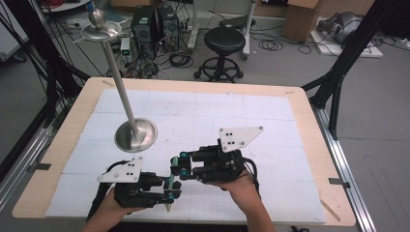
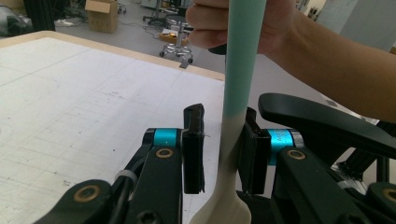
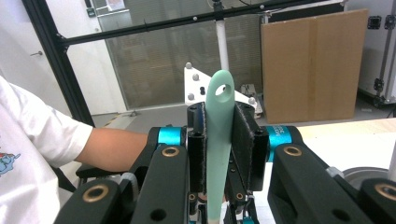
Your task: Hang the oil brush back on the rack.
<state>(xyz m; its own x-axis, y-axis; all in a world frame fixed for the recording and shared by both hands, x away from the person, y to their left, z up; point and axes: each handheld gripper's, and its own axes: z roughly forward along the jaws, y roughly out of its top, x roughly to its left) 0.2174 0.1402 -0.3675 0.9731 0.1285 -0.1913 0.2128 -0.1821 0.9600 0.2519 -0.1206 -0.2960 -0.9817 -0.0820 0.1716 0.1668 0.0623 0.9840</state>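
The spatula (image 3: 219, 135) is mint green along its handle, fading to cream-white at the blade end. Each hand-held gripper, left (image 1: 169, 191) and right (image 1: 175, 166), is black with teal bands and brass-coloured pivots, topped by a white dotted plate. The table (image 1: 309, 125) is pale wood under white gridded sheet. The stand (image 1: 136, 134) beside the spatula is silvery steel.

Looks like a robotics or motion-capture lab to me, not anyone's home. You've got a black aluminium frame (image 1: 348, 53) around a wooden desk (image 1: 309, 125), computer towers (image 1: 153, 26) on the floor with cables (image 1: 179, 60) snaking everywhere. Add a rolling stool (image 1: 223, 50), cardboard boxes (image 3: 310, 65) and bare grey flooring.
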